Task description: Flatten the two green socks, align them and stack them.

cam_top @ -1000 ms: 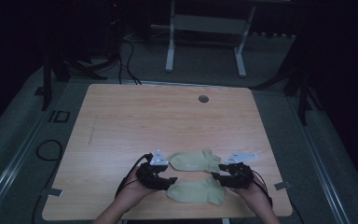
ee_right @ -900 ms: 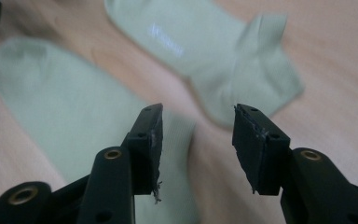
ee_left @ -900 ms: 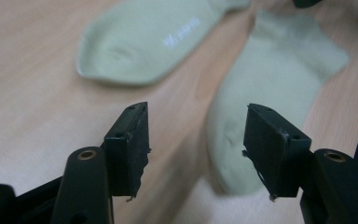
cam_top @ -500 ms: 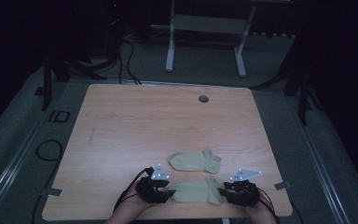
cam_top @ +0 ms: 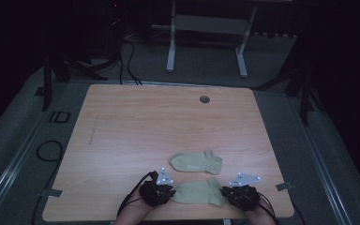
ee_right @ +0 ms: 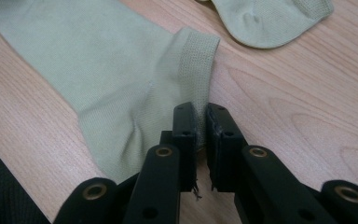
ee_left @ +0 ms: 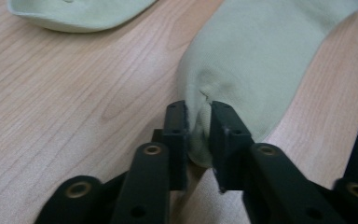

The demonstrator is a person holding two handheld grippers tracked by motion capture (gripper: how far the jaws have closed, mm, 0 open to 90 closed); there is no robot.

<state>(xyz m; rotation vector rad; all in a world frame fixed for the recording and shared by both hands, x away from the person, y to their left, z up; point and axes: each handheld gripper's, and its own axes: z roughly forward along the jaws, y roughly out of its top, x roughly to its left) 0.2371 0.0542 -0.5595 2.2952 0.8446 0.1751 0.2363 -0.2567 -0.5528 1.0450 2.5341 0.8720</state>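
Much of the room beyond the table (cam_top: 122,122) is lost in darkness in the high view, where only a pale metal stand (cam_top: 206,28) and some cables (cam_top: 126,61) on the floor can be made out, and the person's hands are cut off by the bottom edge. The near sock (cam_top: 198,193) lies flat by the front edge of the table, and each end of it is hidden under a tool. The left gripper (cam_top: 165,191) has its jaws narrowed on the toe end; in the left gripper view the near sock (ee_left: 261,60) bunches between the pads, which have just been closing on it. The right gripper (cam_top: 228,194) pinches the cuff end; in the right gripper view the ribbed cuff of the near sock (ee_right: 121,74) disappears between jaws that have just been closing too. A second sock (cam_top: 196,161) lies just behind, apart from the first, and nothing blocks it. A small round hole (cam_top: 205,99) sits near the far edge.
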